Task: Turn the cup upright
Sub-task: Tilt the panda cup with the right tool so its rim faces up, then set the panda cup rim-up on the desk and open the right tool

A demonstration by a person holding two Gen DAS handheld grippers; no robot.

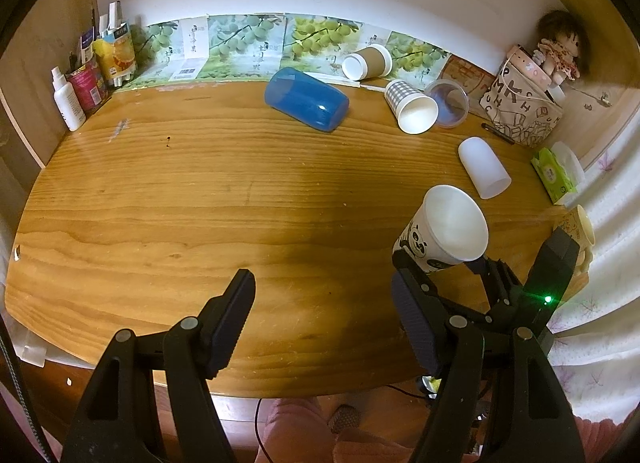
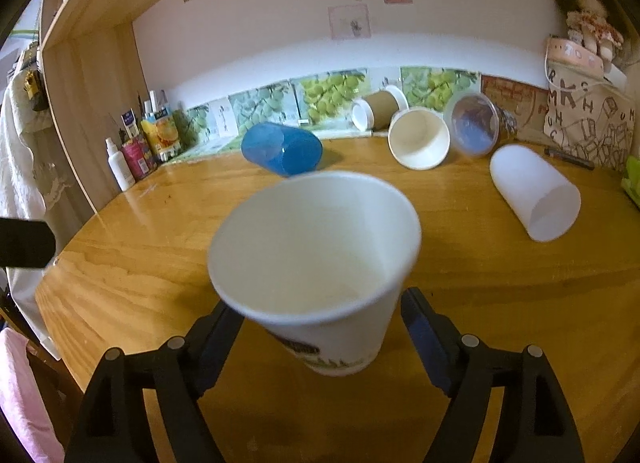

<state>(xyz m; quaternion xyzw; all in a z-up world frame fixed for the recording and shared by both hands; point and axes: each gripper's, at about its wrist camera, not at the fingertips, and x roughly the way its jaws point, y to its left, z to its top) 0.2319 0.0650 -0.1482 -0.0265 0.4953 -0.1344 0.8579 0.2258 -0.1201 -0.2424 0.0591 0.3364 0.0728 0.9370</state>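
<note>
**Right tongs gripping the panda cup, left tongs spread wide**

We are holding the right gripper (image 2: pixel 320 335) clamped on the panda paper cup (image 2: pixel 316 259), its two fingers pressing against the lower sides of the cup, whose open mouth is tilting up and away from the camera. From the left wrist view, the same right gripper (image 1: pixel 440 267) is showing at the right near edge of the wooden table (image 1: pixel 200 203), with the panda paper cup (image 1: pixel 444 229) lifted off the surface and leaning. We are keeping the left gripper (image 1: pixel 324 303) spread wide and holding nothing, hovering above the near middle of the table.

Just beyond the held cup, a white plastic cup (image 2: pixel 534 197) is lying on its side, mouth facing toward us and to the right. Farther back, a blue cup (image 2: pixel 282 147) is lying on its side near the middle. To its right, a checked paper cup (image 1: pixel 410 105) is lying with its white interior facing us, touching a clear plastic cup (image 1: pixel 448 103) just beside it. Behind those, a brown paper cup (image 1: pixel 368 60) is lying against the grape-printed panels at the wall.

At the far left, a white spray bottle (image 1: pixel 68 97) is standing beside some cartons. At the far right, a lettered bag (image 1: pixel 520 107) is sitting with a doll (image 1: pixel 560 47) above it, and a green tissue pack (image 1: pixel 554 177) is lying near the table edge.
</note>
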